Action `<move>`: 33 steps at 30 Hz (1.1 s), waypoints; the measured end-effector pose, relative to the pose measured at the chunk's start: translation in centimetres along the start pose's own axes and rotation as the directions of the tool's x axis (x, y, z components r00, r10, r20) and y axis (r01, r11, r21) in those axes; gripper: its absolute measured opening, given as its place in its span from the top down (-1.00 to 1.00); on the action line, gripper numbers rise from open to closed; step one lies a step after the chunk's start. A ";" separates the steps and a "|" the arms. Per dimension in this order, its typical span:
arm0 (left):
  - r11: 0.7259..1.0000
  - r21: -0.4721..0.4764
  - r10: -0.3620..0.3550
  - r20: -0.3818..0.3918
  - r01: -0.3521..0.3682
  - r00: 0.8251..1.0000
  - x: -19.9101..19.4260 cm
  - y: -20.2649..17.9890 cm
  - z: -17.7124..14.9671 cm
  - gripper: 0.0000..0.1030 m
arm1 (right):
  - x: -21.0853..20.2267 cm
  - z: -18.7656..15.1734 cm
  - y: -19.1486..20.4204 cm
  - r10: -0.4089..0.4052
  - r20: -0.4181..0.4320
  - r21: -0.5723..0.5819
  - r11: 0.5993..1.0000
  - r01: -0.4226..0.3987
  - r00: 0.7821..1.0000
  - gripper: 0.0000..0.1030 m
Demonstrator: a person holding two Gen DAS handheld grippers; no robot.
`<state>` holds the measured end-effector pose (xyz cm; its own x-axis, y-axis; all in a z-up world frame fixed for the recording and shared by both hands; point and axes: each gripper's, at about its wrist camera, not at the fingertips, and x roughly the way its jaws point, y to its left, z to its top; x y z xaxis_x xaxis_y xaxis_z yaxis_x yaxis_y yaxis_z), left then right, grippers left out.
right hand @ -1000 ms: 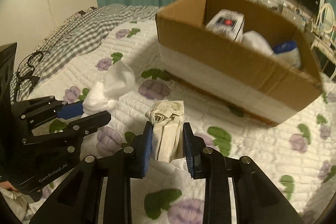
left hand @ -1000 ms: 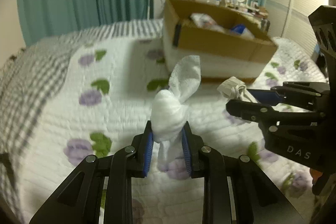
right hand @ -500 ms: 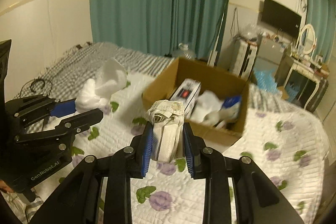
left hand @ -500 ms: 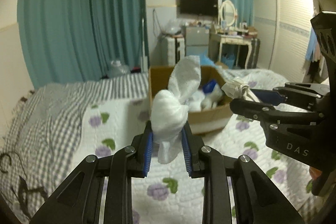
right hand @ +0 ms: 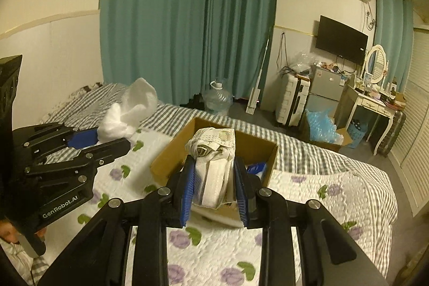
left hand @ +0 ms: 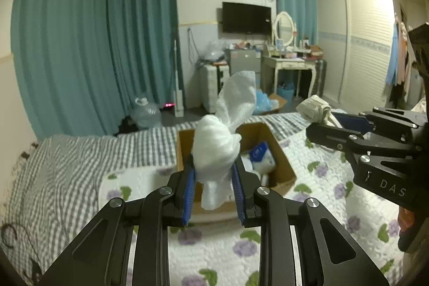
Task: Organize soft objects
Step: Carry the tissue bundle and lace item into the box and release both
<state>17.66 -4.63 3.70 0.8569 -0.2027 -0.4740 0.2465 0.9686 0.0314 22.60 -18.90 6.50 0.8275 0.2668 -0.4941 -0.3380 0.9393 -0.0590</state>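
My left gripper [left hand: 214,176] is shut on a knotted white cloth bundle [left hand: 219,141], held well above the bed. My right gripper [right hand: 214,178] is shut on a folded cream cloth bundle [right hand: 213,160] with a dotted top. Each gripper shows in the other's view: the right gripper [left hand: 321,125] at the right with the cream bundle [left hand: 313,105], the left gripper [right hand: 107,138] at the left with the white bundle [right hand: 128,111]. An open cardboard box [left hand: 284,160] [right hand: 166,160] sits on the bed below and ahead of both, holding blue and white items.
The bed has a floral quilt [left hand: 308,205] [right hand: 335,192] and a grey checked blanket [left hand: 80,165]. Beyond its far edge are teal curtains [left hand: 107,44], a water jug [right hand: 217,101], a suitcase [right hand: 292,101], a vanity desk [left hand: 289,66] and a wardrobe [left hand: 370,44].
Both grippers have risen high above the bed with their bundles held. The box now looks smaller and lower in both views, and the far room has come into sight.
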 end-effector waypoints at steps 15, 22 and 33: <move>0.998 0.064 0.020 0.009 -0.020 1.000 11.2 -0.7 2.2 0.46 | 12.7 0.2 -5.6 -0.031 -0.099 0.008 0.999 0.032 0.995 0.48; 0.997 0.065 0.033 -0.061 -0.029 0.998 17.4 -0.3 1.5 0.43 | 18.7 -1.1 -7.6 -0.007 -0.134 0.051 0.999 0.014 0.991 0.47; 0.993 0.066 0.105 -0.052 -0.102 0.993 19.1 0.4 0.0 -0.60 | 20.5 -0.7 -8.5 0.002 -0.100 0.099 0.995 0.008 0.995 -0.21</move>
<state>34.12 -8.08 -5.34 0.8535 -0.0920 -0.5129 0.1876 0.9726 0.1376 42.08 -21.55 -3.77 0.7776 0.2457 -0.5788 -0.2856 0.9581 0.0230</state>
